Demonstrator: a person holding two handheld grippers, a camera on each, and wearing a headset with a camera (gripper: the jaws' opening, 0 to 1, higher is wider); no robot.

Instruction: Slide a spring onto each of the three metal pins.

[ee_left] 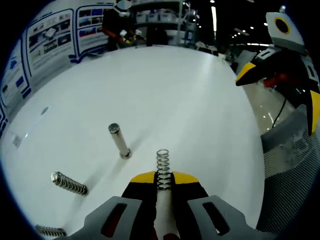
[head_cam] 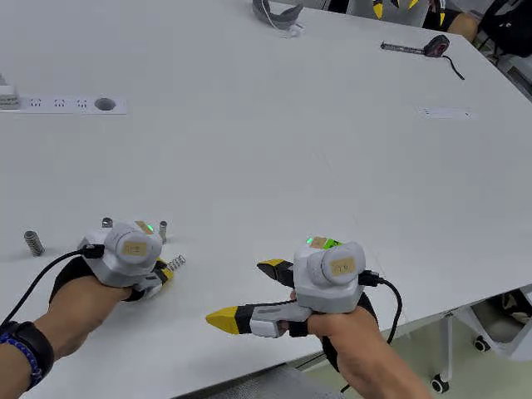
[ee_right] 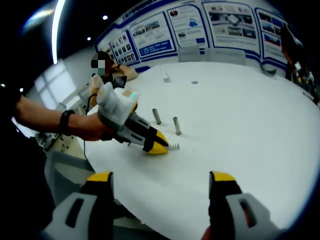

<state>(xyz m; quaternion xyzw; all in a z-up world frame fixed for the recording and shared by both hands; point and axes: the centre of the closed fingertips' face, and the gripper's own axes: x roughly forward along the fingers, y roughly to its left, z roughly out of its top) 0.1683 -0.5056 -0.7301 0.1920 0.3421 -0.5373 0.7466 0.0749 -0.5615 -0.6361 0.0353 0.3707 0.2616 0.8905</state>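
WORKBENCH: A loose spring (head_cam: 33, 243) sits on the white table (head_cam: 274, 150) far out to the left of the left gripper (head_cam: 165, 273), well apart from its fingers. Nearer in, one metal pin (head_cam: 106, 222) stands upright just behind that gripper's body. A second pin (ee_left: 119, 141) stands a little ahead of the yellow fingertips and to their left in the left gripper view. The left gripper's fingers are closed on the held spring (ee_left: 162, 169). It is pinched near one end, so its free coils jut past the fingertips, low over the tabletop and beside the second pin without touching it.

To the right, the right gripper (head_cam: 247, 293) is held in a person's hand (head_cam: 353, 328) near the table's front edge. Its fingers are spread wide apart, their yellow tips pointing toward the left gripper and the pins, from which they are clearly apart. A dark tape measure (head_cam: 434, 45) lies at the far right of the table, well beyond both grippers.
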